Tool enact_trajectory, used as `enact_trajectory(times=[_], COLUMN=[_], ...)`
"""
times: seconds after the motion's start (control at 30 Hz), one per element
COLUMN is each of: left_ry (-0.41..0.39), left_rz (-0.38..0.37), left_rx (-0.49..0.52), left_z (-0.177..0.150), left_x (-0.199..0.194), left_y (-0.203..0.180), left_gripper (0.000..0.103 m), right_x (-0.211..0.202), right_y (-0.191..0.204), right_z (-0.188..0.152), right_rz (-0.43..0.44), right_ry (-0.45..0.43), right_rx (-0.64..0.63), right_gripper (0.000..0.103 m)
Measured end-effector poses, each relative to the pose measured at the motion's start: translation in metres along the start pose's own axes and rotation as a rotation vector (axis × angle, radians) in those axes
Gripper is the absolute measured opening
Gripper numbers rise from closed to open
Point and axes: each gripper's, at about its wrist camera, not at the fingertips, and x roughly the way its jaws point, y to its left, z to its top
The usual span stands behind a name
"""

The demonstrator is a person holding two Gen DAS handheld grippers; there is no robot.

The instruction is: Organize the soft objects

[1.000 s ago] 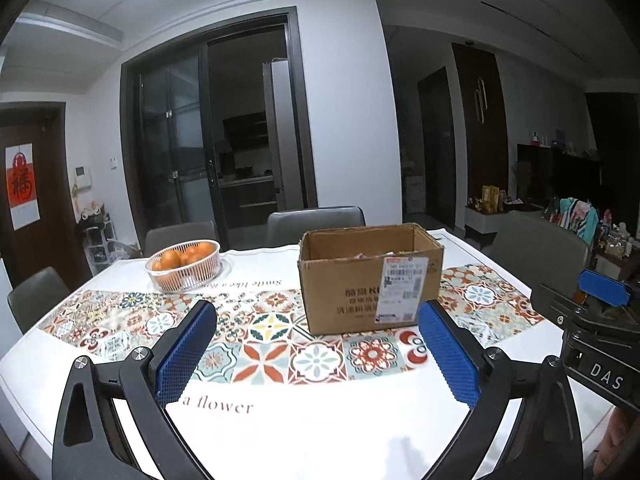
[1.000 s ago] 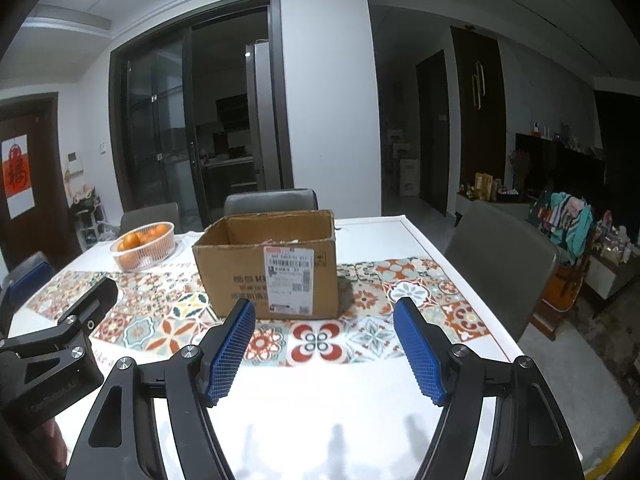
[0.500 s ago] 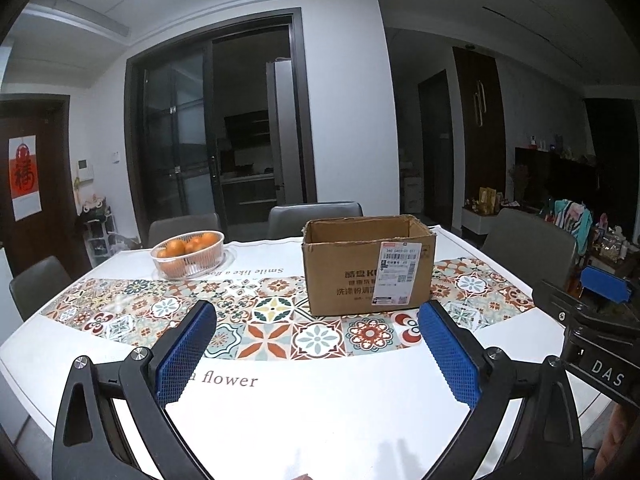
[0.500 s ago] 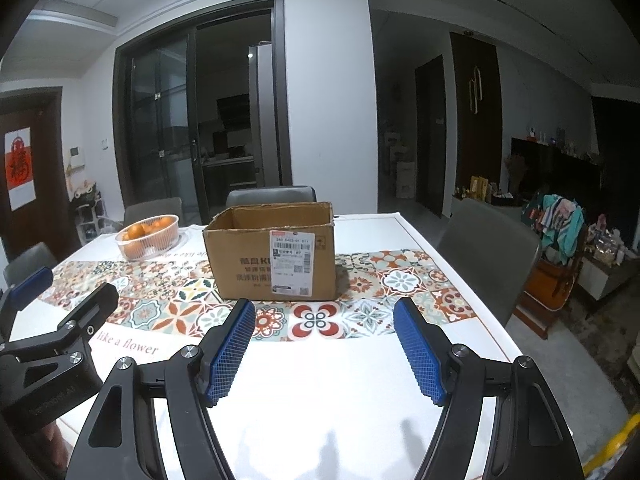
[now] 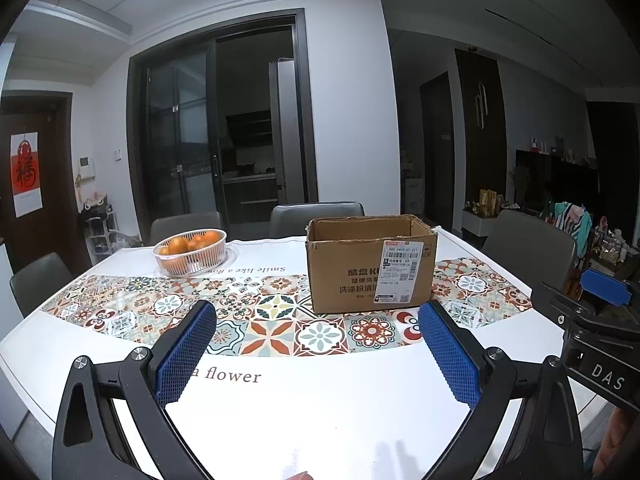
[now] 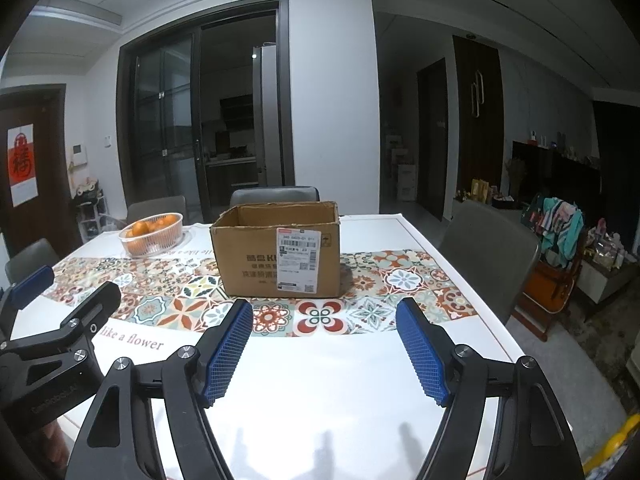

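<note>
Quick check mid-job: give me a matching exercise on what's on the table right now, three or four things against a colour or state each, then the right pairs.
Things:
1. cardboard box
2. basket
3. left gripper
4. tablecloth

States:
A. holds oranges
B. top flaps open, shipping label on front
C. jaws open, nothing between the blue pads
D. white with a patterned tile band

Pairs: 1-B, 2-A, 3-C, 4-D

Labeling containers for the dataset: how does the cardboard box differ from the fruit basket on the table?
The cardboard box is brown, opaque and square-cornered; the fruit basket is white, round and slatted. The basket visibly holds oranges; the box's contents cannot be seen. The box carries a shipping label, the basket none. Both are open-topped and stand upright on the table.
</note>
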Motion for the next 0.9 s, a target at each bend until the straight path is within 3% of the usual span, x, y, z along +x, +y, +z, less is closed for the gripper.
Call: enact_trajectory(times=[0.9], left_ry=[0.011], left_rz=[0.005], left_rx=[0.006], left_z=[-0.0025], left_x=[0.0047], left_y=[0.0007], left_gripper=[0.103], right_x=[0.006], right_y=[-0.0026], right_z=[-0.006], right_rz=[-0.001], right_ry=[0.026], right_rx=[0.017], right_gripper=[0.075])
